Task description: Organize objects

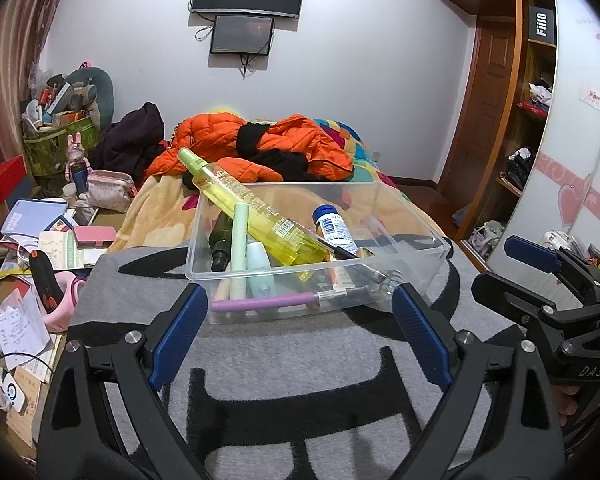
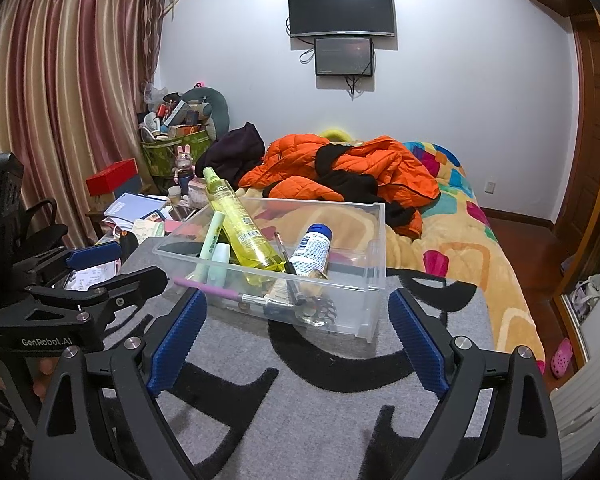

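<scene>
1. Left claw (image 1: 296,328): spread wide, nothing held, hovering over the grey mat (image 1: 284,360) just short of the clear bin (image 1: 400,204).
2. Right claw (image 2: 296,336): wide apart too (blue pads clear of everything), empty, aimed at the same bin's near wall.
3. In the bin: yellow bottle (image 1: 252,208) leaning over the far-left rim, white blue-capped bottle (image 1: 334,228), pale green tube (image 1: 240,240), purple-handled brush (image 1: 268,303) along the front.
4. Beyond, on the bed: orange jacket (image 1: 284,144); cluttered worktop (image 1: 48,240) on the left.
</scene>
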### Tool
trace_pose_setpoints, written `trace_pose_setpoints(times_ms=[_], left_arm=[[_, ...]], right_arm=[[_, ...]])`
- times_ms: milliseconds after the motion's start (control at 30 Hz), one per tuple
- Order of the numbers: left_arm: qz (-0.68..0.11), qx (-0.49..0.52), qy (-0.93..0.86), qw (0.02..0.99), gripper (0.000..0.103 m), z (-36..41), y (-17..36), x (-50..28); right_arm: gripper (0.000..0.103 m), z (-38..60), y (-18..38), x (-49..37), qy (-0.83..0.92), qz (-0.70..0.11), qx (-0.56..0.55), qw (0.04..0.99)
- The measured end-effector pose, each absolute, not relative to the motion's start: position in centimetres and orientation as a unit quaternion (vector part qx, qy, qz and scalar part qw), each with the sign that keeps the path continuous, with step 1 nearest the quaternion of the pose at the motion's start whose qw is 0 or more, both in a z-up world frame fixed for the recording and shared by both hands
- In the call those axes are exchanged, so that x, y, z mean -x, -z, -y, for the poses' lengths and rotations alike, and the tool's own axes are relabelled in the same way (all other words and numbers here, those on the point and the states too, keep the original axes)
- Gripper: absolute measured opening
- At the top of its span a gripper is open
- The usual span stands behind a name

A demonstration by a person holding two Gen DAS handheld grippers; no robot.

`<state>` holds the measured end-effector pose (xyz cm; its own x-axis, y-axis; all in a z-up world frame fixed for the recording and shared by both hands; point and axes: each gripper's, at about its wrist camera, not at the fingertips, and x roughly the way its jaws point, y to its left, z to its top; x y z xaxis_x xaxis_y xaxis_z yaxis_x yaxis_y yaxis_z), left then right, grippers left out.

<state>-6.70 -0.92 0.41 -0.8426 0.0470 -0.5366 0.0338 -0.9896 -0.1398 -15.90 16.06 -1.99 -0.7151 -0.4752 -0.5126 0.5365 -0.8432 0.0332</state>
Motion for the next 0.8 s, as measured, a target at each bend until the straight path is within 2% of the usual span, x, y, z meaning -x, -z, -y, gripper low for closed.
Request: trace_pose_setpoints(times_ms=[800], left_arm=[[0.069,0.285,-0.956,0.005,0.094,0.41,-0.12,6.68]], right_arm=[[0.091,-16.44,1.99,15.93,0.923,-0.052,-0.267,0.273]])
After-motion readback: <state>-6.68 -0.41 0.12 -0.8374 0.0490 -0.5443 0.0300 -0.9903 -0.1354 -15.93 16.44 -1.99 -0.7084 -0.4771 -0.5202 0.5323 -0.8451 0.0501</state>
